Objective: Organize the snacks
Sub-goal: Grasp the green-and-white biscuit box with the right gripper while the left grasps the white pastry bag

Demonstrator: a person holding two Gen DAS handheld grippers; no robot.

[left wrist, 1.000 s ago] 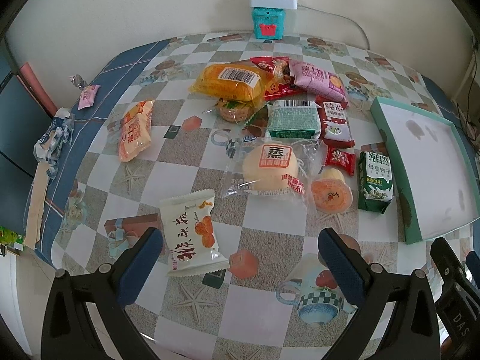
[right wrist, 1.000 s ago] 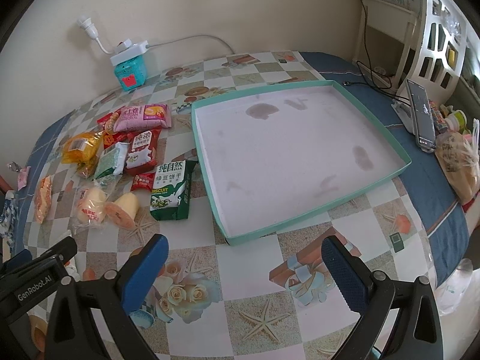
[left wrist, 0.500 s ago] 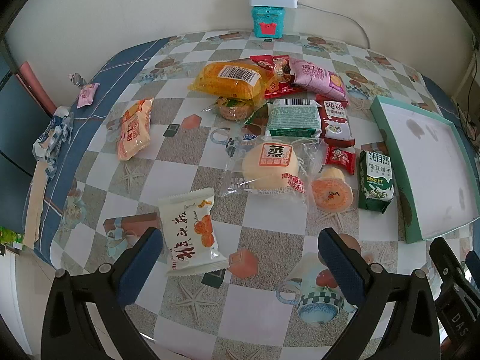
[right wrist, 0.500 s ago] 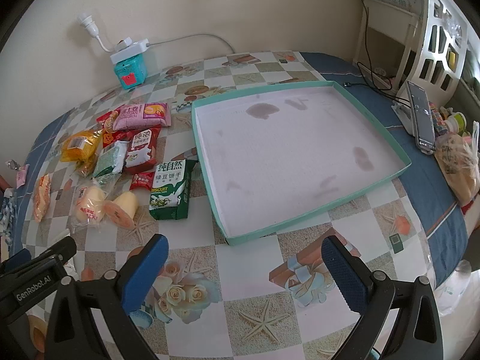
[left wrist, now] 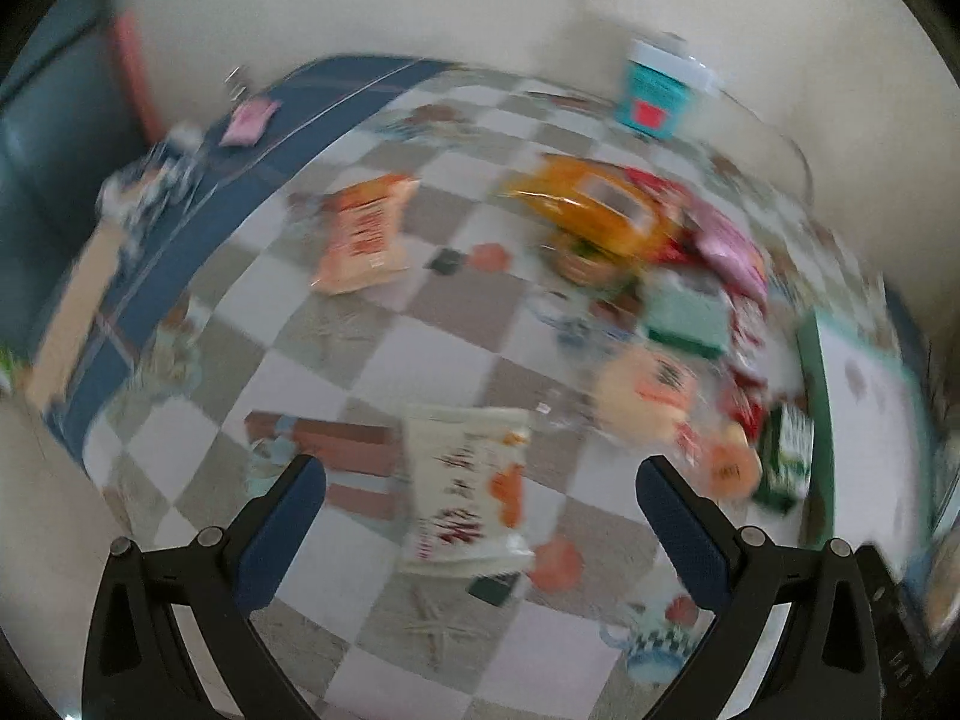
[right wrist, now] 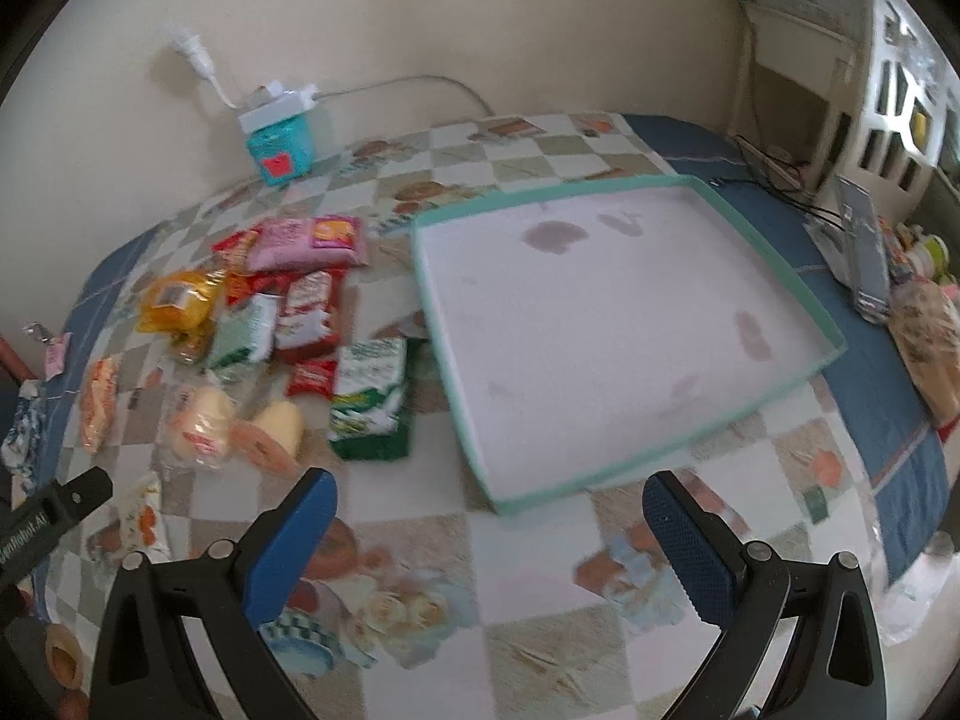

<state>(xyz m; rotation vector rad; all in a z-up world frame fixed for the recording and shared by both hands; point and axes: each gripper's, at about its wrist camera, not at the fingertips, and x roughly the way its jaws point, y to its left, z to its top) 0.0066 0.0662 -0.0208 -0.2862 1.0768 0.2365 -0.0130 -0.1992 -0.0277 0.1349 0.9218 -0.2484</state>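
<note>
Our left tool (left wrist: 480, 498) hangs with its blue-padded jaws spread wide and empty above the worktop (left wrist: 420, 360). Between them lies a white snack packet (left wrist: 465, 480), flat and rectangular, its long axis running from 6 to 12 o'clock in this blurred view. Toward 2 o'clock we see a round pale bun in clear wrap (left wrist: 648, 396), and farther on an orange packet (left wrist: 366, 234) at 11 o'clock, its long axis leaning toward 1 o'clock.

Our right tool (right wrist: 489, 510) is likewise wide open and holds nothing. At 10 o'clock stands a green biscuit pack (right wrist: 372, 396), lengthwise toward 12 o'clock, with a pink packet (right wrist: 306, 240) lying crosswise beyond it in the heap. At 1 o'clock sits a shallow tray (right wrist: 762, 240), teal-rimmed, its white floor stained.

The worktop wears a glossy checked cloth of white and grey-brown squares with a blue border. Against the cream wall at the far edge stands a small teal box (right wrist: 281, 147) under a white power strip (right wrist: 279, 105).
</note>
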